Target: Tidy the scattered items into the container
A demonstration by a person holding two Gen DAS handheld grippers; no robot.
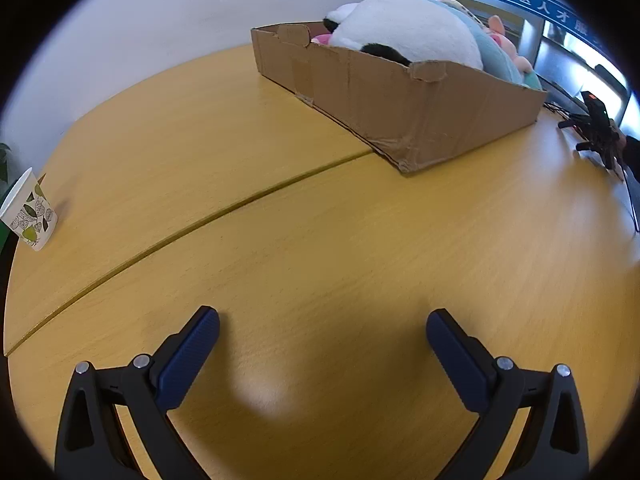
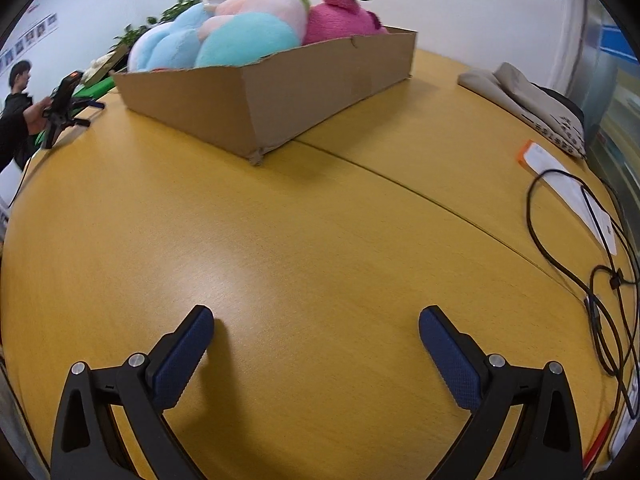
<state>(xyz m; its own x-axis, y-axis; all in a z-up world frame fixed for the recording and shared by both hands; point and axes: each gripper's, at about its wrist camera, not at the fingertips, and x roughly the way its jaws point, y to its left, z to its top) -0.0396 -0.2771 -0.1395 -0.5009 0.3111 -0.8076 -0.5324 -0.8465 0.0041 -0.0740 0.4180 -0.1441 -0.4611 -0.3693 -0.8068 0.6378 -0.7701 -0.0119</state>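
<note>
Left wrist view: blue banner [image 1: 532,2] with white Chinese characters, partly legible; left hand-held gripper [image 1: 322,322] spread wide, empty, over the yellow bench [image 1: 320,240]. Right hand-held gripper [image 2: 316,320] likewise wide apart, holding nothing. Plush toys [image 2: 240,36] sit piled inside the cardboard box [image 2: 280,92] on the bench, well ahead of both.

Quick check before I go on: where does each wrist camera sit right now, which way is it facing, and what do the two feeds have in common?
Left wrist: low over the wooden table, looking along the open left tongs at the cardboard box of plush toys; paper cup far left.
Right wrist: low over the same table, behind the open right tongs, facing the box's other side; black cable at right.
Shared: table, box, toys; both tongs hold nothing.
</note>
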